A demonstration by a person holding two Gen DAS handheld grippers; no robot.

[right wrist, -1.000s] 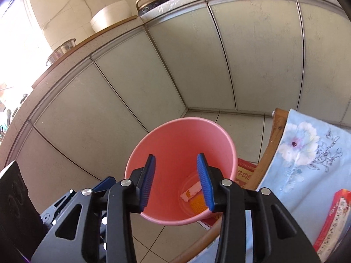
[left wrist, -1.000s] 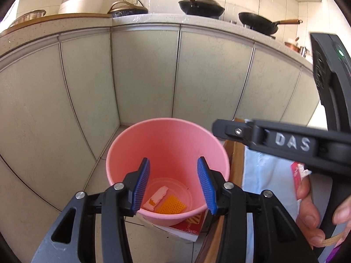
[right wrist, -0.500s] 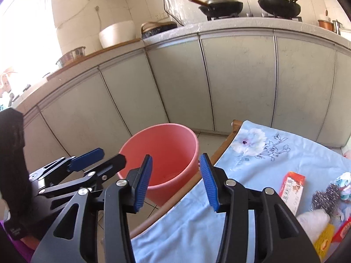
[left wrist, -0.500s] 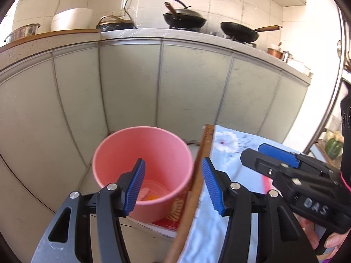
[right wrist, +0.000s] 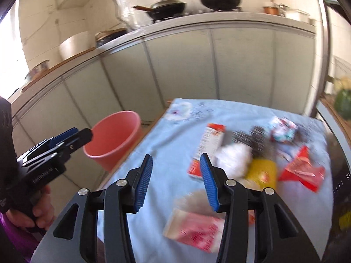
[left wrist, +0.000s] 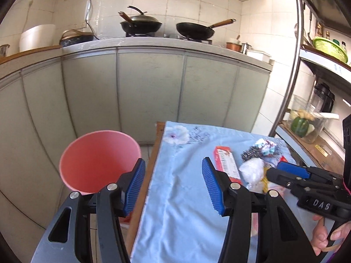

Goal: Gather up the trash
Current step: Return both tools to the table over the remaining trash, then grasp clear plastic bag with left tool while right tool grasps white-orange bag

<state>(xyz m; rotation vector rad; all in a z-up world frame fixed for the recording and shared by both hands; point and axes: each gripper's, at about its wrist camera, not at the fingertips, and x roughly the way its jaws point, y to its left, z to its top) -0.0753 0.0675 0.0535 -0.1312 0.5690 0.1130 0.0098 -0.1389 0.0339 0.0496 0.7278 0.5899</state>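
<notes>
Both claws are released and hold nothing: the left claw [left wrist: 173, 186] and right claw [right wrist: 176, 182] hang over the blue-clothed worktop [right wrist: 175, 135]. The pink bucket [left wrist: 98, 160] stands on the floor beside it; its contents are not visible. Trash lies on the cloth: a red-and-white box [right wrist: 208, 146], white wad [right wrist: 234, 157], yellow packet [right wrist: 262, 173], red wrapper [right wrist: 302, 171].

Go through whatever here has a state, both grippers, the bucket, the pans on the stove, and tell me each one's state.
left gripper: open, empty
right gripper: open, empty
pink bucket: upright on the floor, no lid
lidded pan: covered, on the stove
frying pan: uncovered, on the stove
red and white box: lying flat on the cloth
</notes>
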